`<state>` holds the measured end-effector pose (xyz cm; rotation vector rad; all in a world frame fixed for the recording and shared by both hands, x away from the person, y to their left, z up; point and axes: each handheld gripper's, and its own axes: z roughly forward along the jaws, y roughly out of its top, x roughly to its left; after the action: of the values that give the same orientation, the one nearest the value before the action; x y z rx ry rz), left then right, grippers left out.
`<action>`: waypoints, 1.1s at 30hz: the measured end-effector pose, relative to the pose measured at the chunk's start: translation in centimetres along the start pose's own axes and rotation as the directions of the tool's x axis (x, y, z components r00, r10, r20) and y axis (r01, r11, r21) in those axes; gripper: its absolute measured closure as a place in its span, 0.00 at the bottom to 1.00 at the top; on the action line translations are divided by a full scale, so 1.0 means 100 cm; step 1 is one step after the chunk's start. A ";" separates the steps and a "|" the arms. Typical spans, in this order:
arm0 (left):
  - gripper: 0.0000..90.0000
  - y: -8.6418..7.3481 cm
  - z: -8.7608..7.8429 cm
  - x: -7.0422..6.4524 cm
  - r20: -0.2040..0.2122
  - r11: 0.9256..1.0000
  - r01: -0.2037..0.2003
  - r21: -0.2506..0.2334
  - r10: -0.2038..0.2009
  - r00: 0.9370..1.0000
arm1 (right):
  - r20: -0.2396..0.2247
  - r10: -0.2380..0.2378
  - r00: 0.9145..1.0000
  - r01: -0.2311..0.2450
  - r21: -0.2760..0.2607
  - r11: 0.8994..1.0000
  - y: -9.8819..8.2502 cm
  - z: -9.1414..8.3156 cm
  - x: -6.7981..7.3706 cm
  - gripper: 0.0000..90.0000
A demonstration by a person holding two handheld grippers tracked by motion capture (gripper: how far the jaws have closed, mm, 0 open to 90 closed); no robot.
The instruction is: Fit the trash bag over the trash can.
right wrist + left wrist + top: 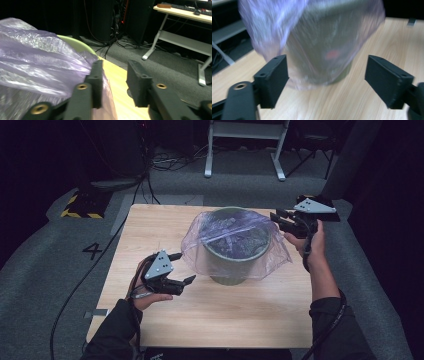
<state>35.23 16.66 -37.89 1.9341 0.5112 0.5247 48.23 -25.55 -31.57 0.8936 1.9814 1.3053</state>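
Note:
A green bin (232,267) stands upright on the far middle of the wooden table (225,320). A thin purple see-through bag (235,237) lies loosely over its mouth and hangs down its sides. My left gripper (184,267) is open at the bin's left, level with the bag's hanging edge. In the left gripper view its jaws (325,80) stand wide apart, with the blurred bag (287,30) and bin (344,75) beyond them. My right gripper (277,217) hovers by the bin's far right rim. Its jaws (115,82) stand partly apart around nothing, the bag (37,62) beside the left one.
Grey carpet surrounds the table. A white desk frame (245,130) stands at the back, with cables on the floor near it. A yellow-and-black striped base (80,207) sits at the back left, and a "4" (92,250) is marked on the floor.

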 end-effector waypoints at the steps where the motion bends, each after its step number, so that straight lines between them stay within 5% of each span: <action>1: 0.18 0.003 -0.003 0.001 -0.002 1.000 -0.001 -0.018 0.001 1.000 | -0.009 -0.008 1.000 0.008 -0.009 1.000 0.000 -0.003 -0.001 0.65; 5: 0.20 0.019 -0.003 0.012 -0.057 0.999 0.016 -0.045 -0.018 0.998 | -0.015 -0.003 1.000 0.003 -0.038 0.999 -0.002 -0.017 -0.006 0.42; 7: 0.21 0.027 0.003 0.021 -0.065 0.999 0.020 -0.039 -0.022 0.998 | -0.006 0.000 1.000 0.000 -0.049 0.999 -0.002 -0.024 -0.008 0.40; 10: 0.23 0.033 0.011 0.032 -0.085 0.999 0.026 -0.024 -0.028 0.996 | -0.071 -0.027 0.997 0.021 -0.073 0.997 -0.004 -0.042 -0.006 0.40; 13: 0.27 0.034 0.015 0.037 -0.088 1.000 0.027 -0.013 -0.028 0.996 | -0.128 -0.104 0.986 0.097 -0.060 0.994 -0.010 -0.055 0.002 0.36; 16: 0.34 0.034 0.018 0.042 -0.081 1.000 0.028 -0.008 -0.028 0.996 | -0.207 -0.152 0.967 0.141 -0.064 0.988 -0.021 -0.068 0.011 0.32; 20: 0.53 0.038 0.022 0.047 -0.092 1.000 0.014 0.004 -0.014 0.996 | -0.246 -0.208 0.947 0.208 -0.026 0.978 -0.033 -0.069 0.023 0.31; 22: 0.57 0.040 0.024 0.049 -0.105 1.000 0.003 0.008 -0.002 0.994 | -0.217 -0.223 0.950 0.228 -0.002 0.974 -0.036 -0.065 0.025 0.39; 28: 0.86 0.047 0.036 0.056 -0.142 0.999 -0.039 0.033 0.044 0.989 | -0.178 -0.203 0.963 0.207 0.004 0.978 -0.033 -0.047 0.017 0.84; 33: 0.97 0.052 0.048 0.065 -0.135 0.997 -0.041 0.061 0.049 0.990 | -0.127 -0.168 0.978 0.169 0.003 0.986 -0.031 -0.032 0.011 0.96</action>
<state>43.84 14.78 -34.15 1.9774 0.5766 0.6815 44.42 -27.25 -33.49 0.6465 2.1147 1.2802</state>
